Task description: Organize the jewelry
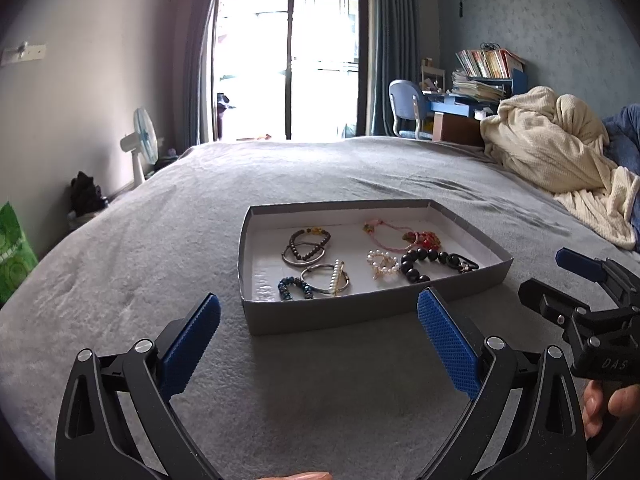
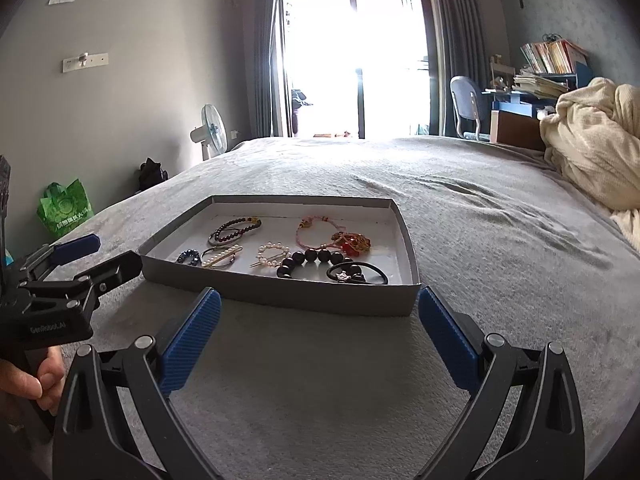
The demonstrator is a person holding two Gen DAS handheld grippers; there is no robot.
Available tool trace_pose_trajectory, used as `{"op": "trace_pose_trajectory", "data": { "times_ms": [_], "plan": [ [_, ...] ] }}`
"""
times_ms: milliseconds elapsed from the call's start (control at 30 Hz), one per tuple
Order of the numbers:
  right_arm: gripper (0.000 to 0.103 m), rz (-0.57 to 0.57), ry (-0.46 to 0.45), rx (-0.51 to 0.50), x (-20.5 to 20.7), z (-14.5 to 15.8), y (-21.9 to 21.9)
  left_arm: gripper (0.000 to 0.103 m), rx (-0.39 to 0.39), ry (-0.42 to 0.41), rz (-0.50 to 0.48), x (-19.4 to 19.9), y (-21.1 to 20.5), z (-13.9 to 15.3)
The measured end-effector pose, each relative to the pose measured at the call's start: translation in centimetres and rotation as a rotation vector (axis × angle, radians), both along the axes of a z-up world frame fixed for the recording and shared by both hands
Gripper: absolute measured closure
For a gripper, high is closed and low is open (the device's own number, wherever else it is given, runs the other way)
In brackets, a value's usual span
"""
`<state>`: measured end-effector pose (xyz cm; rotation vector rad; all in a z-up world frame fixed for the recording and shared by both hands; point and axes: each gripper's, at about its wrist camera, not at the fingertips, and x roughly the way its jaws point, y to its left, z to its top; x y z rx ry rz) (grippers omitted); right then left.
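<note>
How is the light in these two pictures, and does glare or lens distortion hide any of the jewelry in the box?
Left wrist view: the balcony door is blown out white, but the box and its bracelets stay evenly lit and readable. Right wrist view: the same glare at the door; the large black bead bracelet is sharp. Both views: fisheye bends the bed edges, corners dark.

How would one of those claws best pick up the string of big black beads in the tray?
Probably from straight above, pinching one bead midway along the big black bead bracelet. It lies flat in the shallow grey cardboard tray, whose wall blocks any sideways approach. The open right gripper is nearer; the row's far end lies against the red charm bracelet.
</note>
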<state>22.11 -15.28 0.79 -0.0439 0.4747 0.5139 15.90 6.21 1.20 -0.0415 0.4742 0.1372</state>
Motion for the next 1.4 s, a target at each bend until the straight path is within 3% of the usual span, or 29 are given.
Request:
{"op": "trace_pose_trajectory", "data": {
  "times_ms": [1400],
  "plan": [
    [0.005,-0.012,0.019,0.019,0.38,-0.08,-0.52,0.005,0.004,0.002,-0.002,0.17,-0.16,-0.2]
  ]
}}
